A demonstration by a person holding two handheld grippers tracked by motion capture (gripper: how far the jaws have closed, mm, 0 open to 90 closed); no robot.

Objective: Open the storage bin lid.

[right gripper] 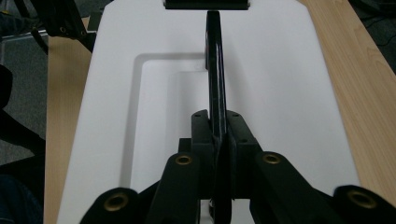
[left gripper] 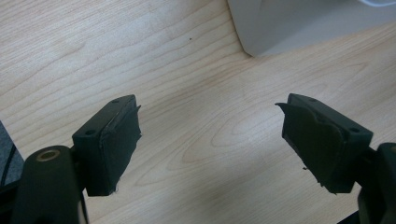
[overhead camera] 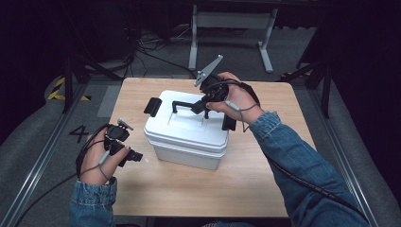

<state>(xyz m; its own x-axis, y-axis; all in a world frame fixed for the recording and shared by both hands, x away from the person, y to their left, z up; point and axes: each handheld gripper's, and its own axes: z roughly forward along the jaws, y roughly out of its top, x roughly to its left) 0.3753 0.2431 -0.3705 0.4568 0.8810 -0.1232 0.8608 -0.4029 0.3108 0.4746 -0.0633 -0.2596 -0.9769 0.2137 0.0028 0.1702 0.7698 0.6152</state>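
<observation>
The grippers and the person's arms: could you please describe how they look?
Both grippers, left and right, are black, with flat padded jaws and brass-coloured pivot rivets. A grey three-cornered plate tops the right one. Grey cables trail from each. The person wears blue denim sleeves.

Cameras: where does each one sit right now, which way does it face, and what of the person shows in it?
High view: above the person's side, looking forward and down at the wooden table and white box; both forearms, hands, left gripper and right gripper show.
Left gripper view: on the left gripper, facing bare tabletop and a box corner; jaws apart.
Right gripper view: on the right gripper, looking along the lid; jaws closed on the black handle.
Shared: every view shows the box.
</observation>
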